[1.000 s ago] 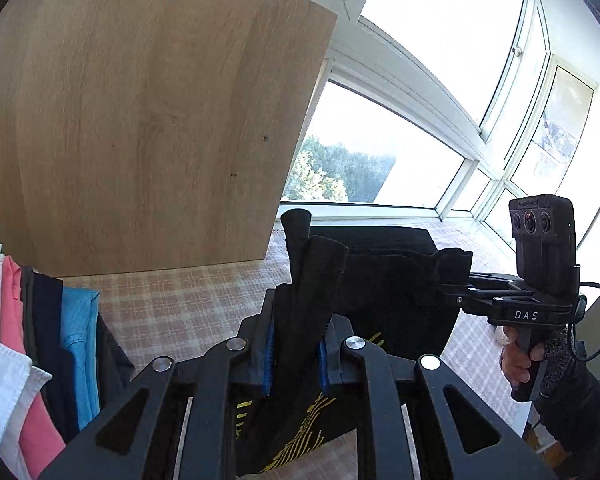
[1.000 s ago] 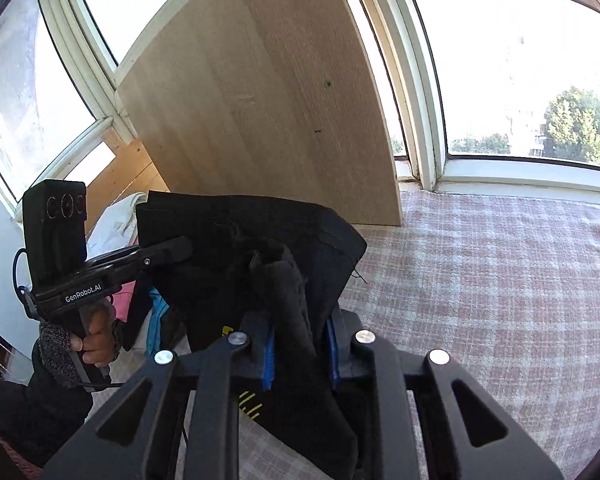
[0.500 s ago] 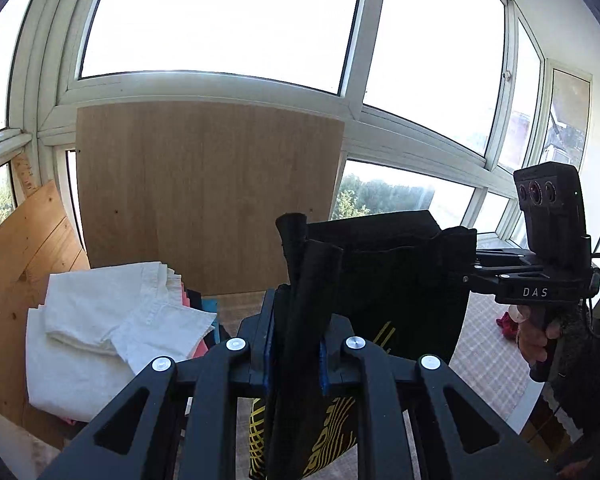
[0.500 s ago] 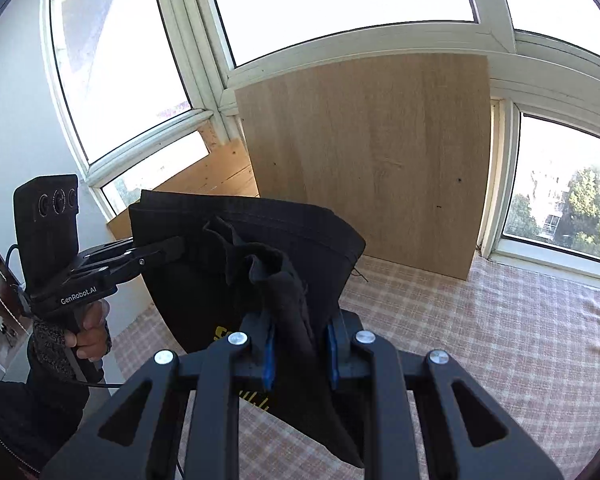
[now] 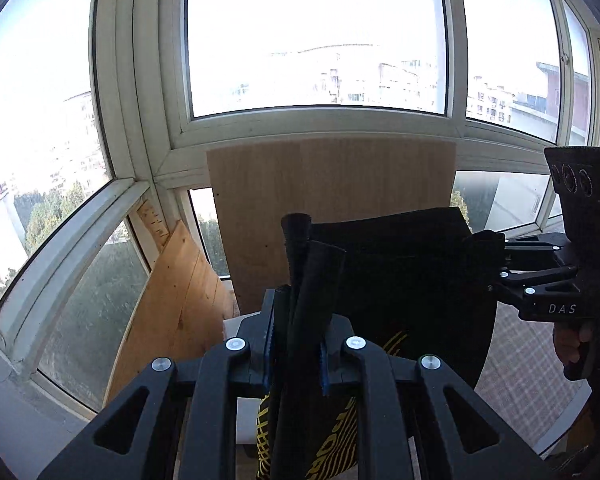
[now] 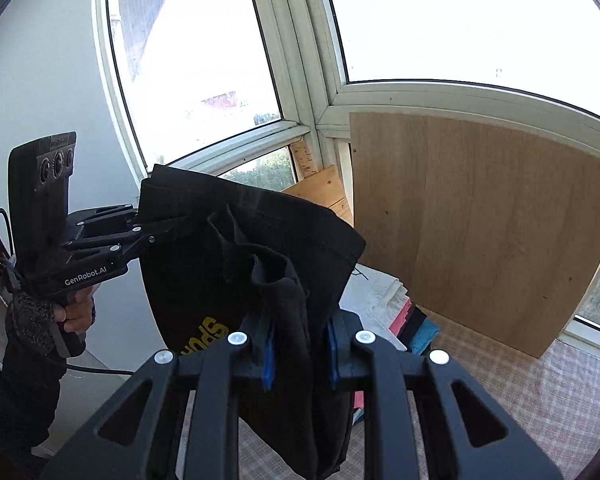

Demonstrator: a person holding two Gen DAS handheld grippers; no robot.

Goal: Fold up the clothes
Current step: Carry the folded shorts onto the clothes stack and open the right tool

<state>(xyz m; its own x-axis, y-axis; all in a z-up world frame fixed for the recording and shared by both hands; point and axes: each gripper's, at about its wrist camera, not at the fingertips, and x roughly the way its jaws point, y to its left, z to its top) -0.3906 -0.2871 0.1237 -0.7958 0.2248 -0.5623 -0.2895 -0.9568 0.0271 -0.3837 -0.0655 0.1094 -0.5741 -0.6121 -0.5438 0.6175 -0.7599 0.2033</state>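
The black garment (image 5: 400, 280), soft matte cloth with yellow print low on its front, hangs in the air in front of the windows, stretched between both tongs. The left tongs (image 5: 296, 344) are clamped on a bunched, rolled edge of it, the fabric standing up between the blue-lined pads; in the right wrist view they bite the garment's top corner at 9 o'clock. The right tongs (image 6: 300, 344) pinch another crumpled wad of the same cloth, gripping tight. A gloved hand (image 6: 66, 314) holds the left handle. Behind, at 12 o'clock in the left view, a flat wooden board (image 5: 332, 208) with pale grain leans against the white window frame (image 5: 316, 124). A stack of folded clothes (image 6: 388, 304), white, pink and blue, lies on the checked tabletop (image 6: 540, 392) at 4 o'clock in the right view.
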